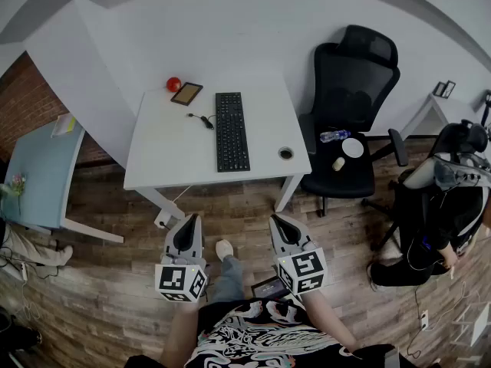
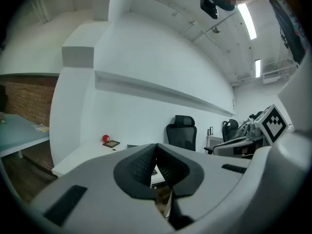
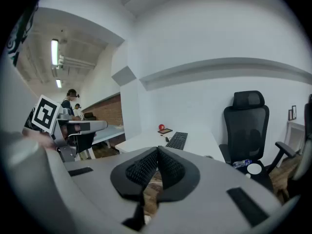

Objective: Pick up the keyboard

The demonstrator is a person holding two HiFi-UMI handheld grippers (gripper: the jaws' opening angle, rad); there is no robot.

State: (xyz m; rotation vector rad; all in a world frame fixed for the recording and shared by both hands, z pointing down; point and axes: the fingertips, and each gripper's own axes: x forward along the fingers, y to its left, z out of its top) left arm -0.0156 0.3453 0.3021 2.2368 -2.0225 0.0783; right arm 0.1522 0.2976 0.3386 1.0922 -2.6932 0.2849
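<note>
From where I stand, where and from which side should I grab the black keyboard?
Probably its long edges at mid-length: the keyboard lies flat and thin, lengthwise away from you, with bare desk both sides. Bring the left gripper in from its left, the right gripper from its right.

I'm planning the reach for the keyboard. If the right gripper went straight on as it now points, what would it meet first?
Probably the front edge of the table, short of the keyboard. The right gripper, shut, tilts slightly down, so it might pass under the top; depth is unclear.
</note>
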